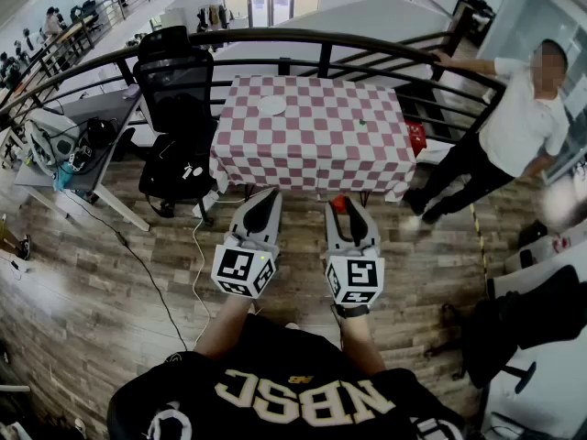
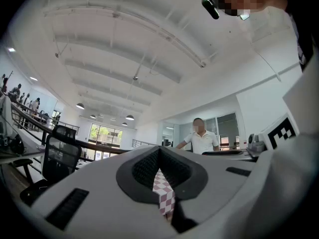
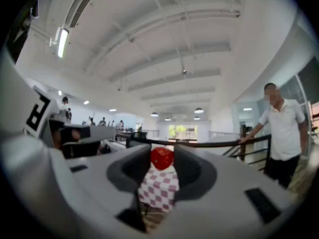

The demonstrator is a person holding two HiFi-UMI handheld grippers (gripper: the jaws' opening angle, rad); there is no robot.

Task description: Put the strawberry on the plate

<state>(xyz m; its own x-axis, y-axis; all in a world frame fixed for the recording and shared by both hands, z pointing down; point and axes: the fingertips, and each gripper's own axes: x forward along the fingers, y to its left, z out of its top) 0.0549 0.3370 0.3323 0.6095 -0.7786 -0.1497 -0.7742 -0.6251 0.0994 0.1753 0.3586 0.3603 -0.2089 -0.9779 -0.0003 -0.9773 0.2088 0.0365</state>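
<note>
The right gripper [image 1: 344,211] is clamping the strawberry [image 3: 162,158] just short of the table [image 1: 312,149]; carrying it onto the table's plate [image 1: 272,105] is remaining.

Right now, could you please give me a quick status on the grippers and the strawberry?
Left gripper shut, empty. Right gripper shut on strawberry. Plate on table ahead, nothing in between.

We see a plank floor [image 1: 92,273], a curved black railing [image 1: 321,39], and an office chair [image 1: 174,90] beside the checkered desk [image 1: 312,145].
</note>
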